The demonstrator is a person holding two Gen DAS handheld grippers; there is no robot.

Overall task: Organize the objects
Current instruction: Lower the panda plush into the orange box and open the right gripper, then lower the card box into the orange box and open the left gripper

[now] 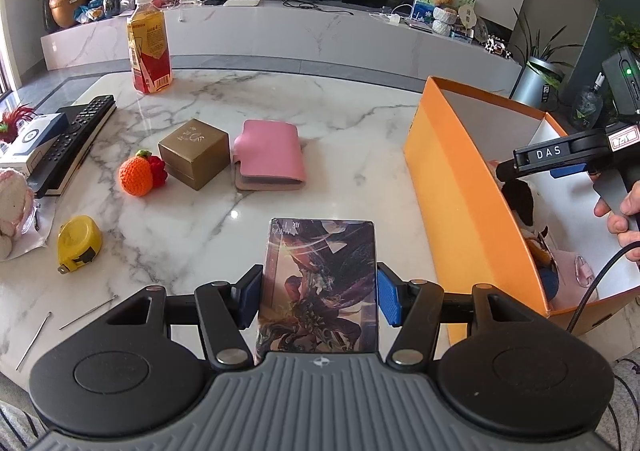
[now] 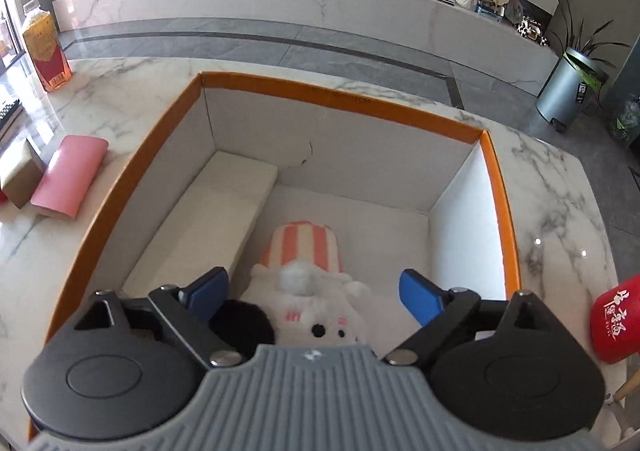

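Observation:
My left gripper is shut on a card box with dark fantasy art and holds it above the marble table, left of the orange box. My right gripper is open and empty, hanging over the inside of the orange box, just above a white and pink-striped plush toy. The right gripper also shows in the left wrist view, above the box. On the table lie a pink wallet, a gold box, a knitted orange fruit and a yellow tape measure.
A drink bottle stands at the table's far side. A remote control and a white-blue box lie at the left edge, with a plush in a bag. A red cup stands right of the orange box.

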